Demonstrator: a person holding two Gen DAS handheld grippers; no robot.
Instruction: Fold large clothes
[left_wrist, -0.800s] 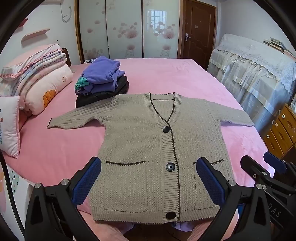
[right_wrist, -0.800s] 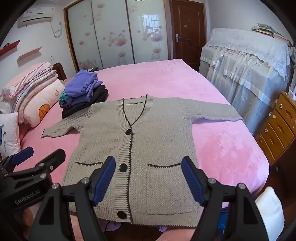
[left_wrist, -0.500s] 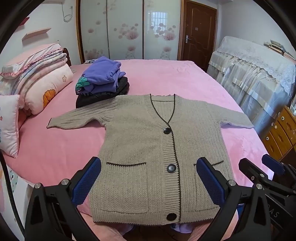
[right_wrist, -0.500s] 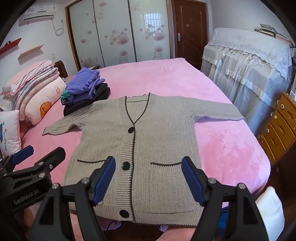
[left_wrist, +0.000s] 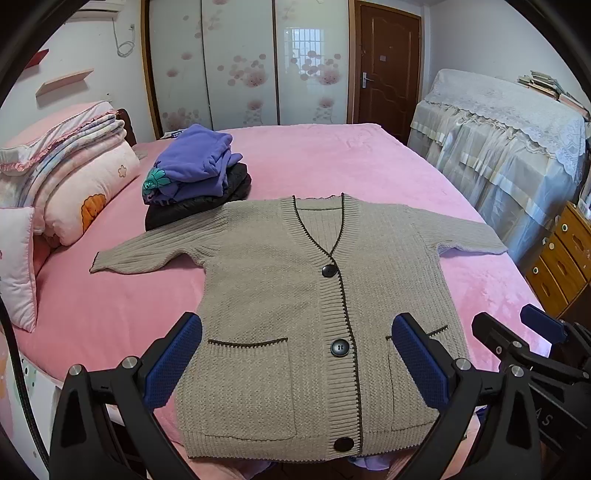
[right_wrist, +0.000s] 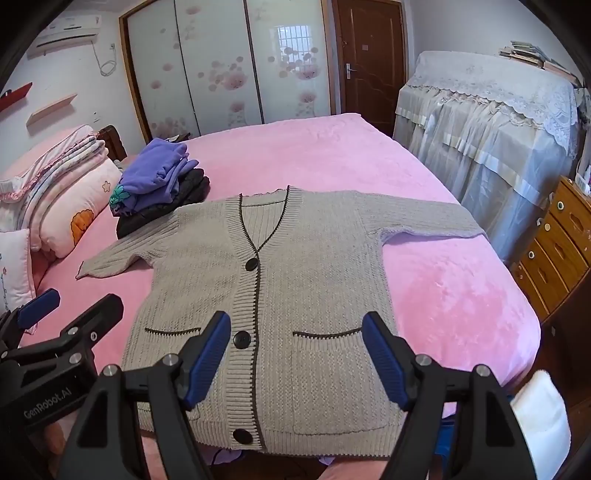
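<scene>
Beige cardigan (left_wrist: 295, 314) lies flat, face up & buttoned on the pink bed (left_wrist: 332, 158), collar away from me, hem at the near edge, long axis running straight out from my fingers w/ sleeves out to each side. My left gripper (left_wrist: 295, 365) & right gripper (right_wrist: 295, 362) both hover above the hem w/ fingers spread wide, nothing held. Left sits nearer the left pocket side, right nearer the right, so I'd guess each takes its own sleeve or hem corner first.
</scene>
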